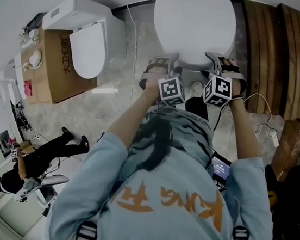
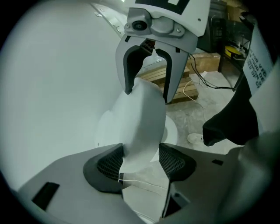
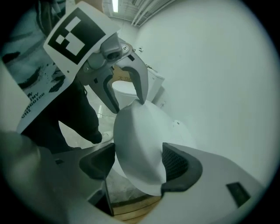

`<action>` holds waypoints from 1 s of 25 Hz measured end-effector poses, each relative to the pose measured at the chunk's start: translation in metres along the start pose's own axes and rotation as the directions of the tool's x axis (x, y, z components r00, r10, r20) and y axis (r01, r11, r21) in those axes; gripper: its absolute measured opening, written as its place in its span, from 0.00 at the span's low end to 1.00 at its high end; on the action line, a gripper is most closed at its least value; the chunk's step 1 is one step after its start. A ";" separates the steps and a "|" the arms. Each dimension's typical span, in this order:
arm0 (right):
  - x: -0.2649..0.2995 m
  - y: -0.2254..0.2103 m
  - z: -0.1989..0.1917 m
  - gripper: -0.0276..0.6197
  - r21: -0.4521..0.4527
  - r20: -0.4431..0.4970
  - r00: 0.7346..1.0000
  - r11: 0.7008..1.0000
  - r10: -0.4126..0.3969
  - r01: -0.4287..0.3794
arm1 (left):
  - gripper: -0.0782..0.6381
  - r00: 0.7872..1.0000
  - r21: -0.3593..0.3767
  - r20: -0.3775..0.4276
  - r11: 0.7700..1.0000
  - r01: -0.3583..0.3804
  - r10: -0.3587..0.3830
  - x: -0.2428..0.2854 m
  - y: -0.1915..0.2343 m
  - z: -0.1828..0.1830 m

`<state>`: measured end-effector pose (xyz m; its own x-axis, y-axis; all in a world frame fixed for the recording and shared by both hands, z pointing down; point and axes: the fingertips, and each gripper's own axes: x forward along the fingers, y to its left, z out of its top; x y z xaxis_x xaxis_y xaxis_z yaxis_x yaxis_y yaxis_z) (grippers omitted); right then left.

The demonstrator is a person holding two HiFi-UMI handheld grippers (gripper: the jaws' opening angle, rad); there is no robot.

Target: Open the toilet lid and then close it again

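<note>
The white toilet lid (image 1: 193,23) lies down flat on the bowl at the top middle of the head view. Both grippers sit side by side at its front rim. My left gripper (image 1: 160,69) straddles the rim left of centre and my right gripper (image 1: 224,65) right of centre. In the left gripper view the rounded rim (image 2: 142,118) fills the gap of the left gripper (image 2: 141,159), both pads against it. The right gripper view shows the same: the rim (image 3: 140,144) sits between the right gripper's (image 3: 139,159) pads, touching both.
A second white toilet (image 1: 88,45) rests on a cardboard box (image 1: 55,68) at the left. Wooden planks (image 1: 274,51) stand to the right, with a cable and power strip (image 1: 271,135) on the floor. A person in black (image 1: 41,157) sits at lower left.
</note>
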<state>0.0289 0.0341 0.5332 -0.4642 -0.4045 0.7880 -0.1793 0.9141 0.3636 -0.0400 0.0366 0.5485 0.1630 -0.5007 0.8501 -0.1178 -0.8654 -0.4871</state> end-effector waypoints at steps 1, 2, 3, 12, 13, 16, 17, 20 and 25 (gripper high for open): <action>0.006 0.005 -0.005 0.59 0.001 0.003 1.000 1.000 0.007 -0.007 | 0.49 1.000 -0.002 -0.004 1.000 0.006 -0.006 0.005 -0.006 -0.001; 0.012 0.011 -0.011 0.59 -0.004 0.004 1.000 1.000 0.009 -0.009 | 0.49 1.000 -0.002 -0.010 1.000 0.008 -0.008 0.011 -0.012 -0.001; 0.016 0.016 -0.017 0.59 -0.010 0.001 1.000 1.000 0.010 -0.010 | 0.50 1.000 0.001 -0.018 1.000 0.006 -0.006 0.016 -0.019 -0.001; 0.054 0.062 -0.053 0.57 0.024 -0.038 0.996 0.996 0.085 -0.084 | 0.45 0.991 -0.052 -0.078 0.993 0.104 -0.108 0.059 -0.071 -0.010; 0.059 0.064 -0.058 0.56 0.031 -0.040 0.995 0.996 0.087 -0.086 | 0.45 0.989 -0.043 -0.084 0.992 0.117 -0.120 0.067 -0.076 -0.011; 0.078 0.074 -0.071 0.53 0.059 -0.052 0.995 0.995 0.086 -0.083 | 0.41 0.987 -0.010 -0.094 0.991 0.133 -0.133 0.088 -0.093 -0.017; 0.084 0.078 -0.076 0.52 0.069 -0.058 0.995 0.994 0.087 -0.083 | 0.40 0.987 -0.005 -0.094 0.991 0.134 -0.134 0.095 -0.098 -0.019; 0.101 0.089 -0.089 0.51 0.094 -0.077 0.993 0.992 0.089 -0.082 | 0.39 0.986 -0.016 -0.080 0.989 0.148 -0.149 0.113 -0.113 -0.021; 0.134 0.107 -0.115 0.49 0.125 -0.109 0.990 0.989 0.091 -0.077 | 0.37 0.991 -0.001 -0.065 0.993 0.115 -0.114 0.149 -0.133 -0.025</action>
<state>0.0468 0.0748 0.7348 -0.3811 -0.3200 0.8674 -0.2502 0.9389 0.2364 -0.0249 0.0775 0.7448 0.1113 -0.3960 0.9115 -0.0995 -0.9170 -0.3863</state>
